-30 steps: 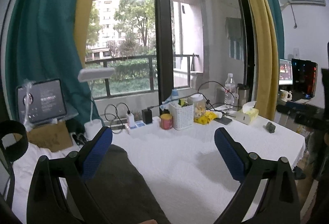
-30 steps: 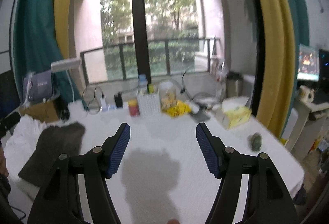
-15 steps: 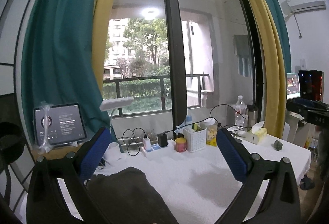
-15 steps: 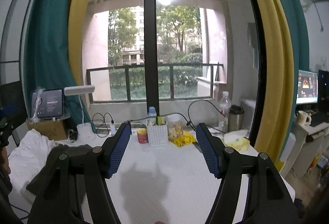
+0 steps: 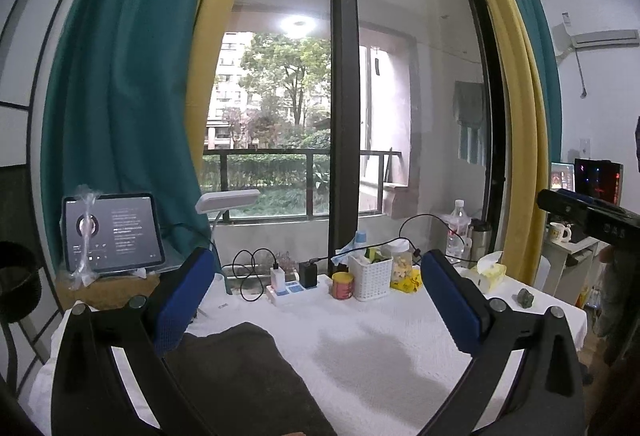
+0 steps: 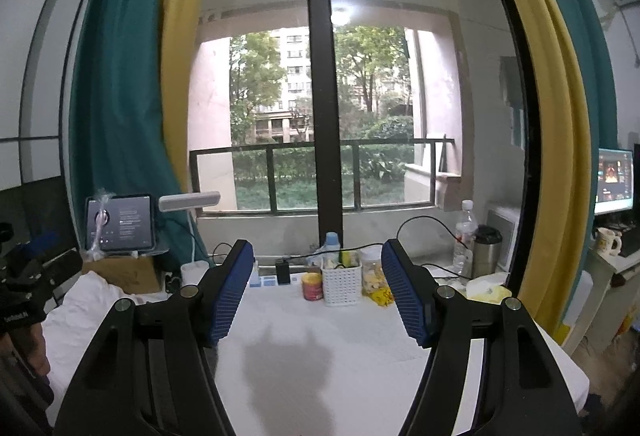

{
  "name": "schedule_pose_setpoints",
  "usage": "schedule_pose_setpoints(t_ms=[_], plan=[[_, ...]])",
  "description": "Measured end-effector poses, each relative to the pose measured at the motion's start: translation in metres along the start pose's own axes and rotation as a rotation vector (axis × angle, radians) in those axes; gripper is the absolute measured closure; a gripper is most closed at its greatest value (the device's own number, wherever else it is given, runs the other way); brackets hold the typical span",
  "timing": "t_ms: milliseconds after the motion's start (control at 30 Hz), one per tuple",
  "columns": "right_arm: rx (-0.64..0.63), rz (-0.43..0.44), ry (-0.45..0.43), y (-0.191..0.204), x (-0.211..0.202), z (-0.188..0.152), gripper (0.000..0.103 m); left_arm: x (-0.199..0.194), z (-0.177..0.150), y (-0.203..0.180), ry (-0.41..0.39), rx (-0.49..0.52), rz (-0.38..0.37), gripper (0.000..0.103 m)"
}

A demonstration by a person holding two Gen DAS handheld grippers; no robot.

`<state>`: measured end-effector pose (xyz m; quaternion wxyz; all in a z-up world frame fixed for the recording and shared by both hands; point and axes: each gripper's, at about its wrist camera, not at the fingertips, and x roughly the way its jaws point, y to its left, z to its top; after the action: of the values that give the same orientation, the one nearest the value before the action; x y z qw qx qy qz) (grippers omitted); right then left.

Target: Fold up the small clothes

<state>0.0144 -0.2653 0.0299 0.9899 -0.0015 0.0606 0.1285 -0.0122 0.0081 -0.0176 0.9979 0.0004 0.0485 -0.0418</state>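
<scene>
Currently, left wrist view: left gripper [image 5: 316,302] is spread wide with nothing between its blue pads [image 5: 180,306], held above the table [image 5: 400,356] and aimed level at the window rather than down. The dark grey garment [image 5: 240,376] lies flat on the white cloth at lower left, under and just inside the left finger, not touched. Far edge is crowded: power strip [image 5: 286,290], red can [image 5: 343,285], white basket [image 5: 370,276], tissue box [image 5: 490,272], small dark lump [image 5: 526,298] near the right corner. The right gripper's body pokes in at the right edge.

Risk, as a judgement: with the camera pitched this high, a descent onto the garment would be half blind. A pad could land on the tablecloth and pinch both layers, dragging the cloth and tipping the can or basket. The charging cables at the back could snag on a forward sweep.

Right wrist view: right gripper [image 6: 318,296] is also released and empty, over bare white cloth with only its own shadow below. The garment is nearly hidden here; a dark sliver beside the left finger may be it, cannot tell. This view alone shows the crumpled white pile [image 6: 92,300] at the left end and the monitor [image 6: 616,180]. Only the left view shows the garment's outline.
</scene>
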Motion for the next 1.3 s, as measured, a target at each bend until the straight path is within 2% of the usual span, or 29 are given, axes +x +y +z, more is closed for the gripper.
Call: schedule_pose_setpoints(t_ms=[300,1300], plan=[[-0.021,0.007,0.021,0.0104,0.0065,-0.0040,0.033,0.0002,-0.0044,0.0019,0.012,-0.017,-0.019,0.002],[-0.014,-0.001,0.032,0.0046,0.0064,-0.0080,0.033,0.0009,-0.0027,-0.0043,0.015,-0.008,-0.027,0.002]])
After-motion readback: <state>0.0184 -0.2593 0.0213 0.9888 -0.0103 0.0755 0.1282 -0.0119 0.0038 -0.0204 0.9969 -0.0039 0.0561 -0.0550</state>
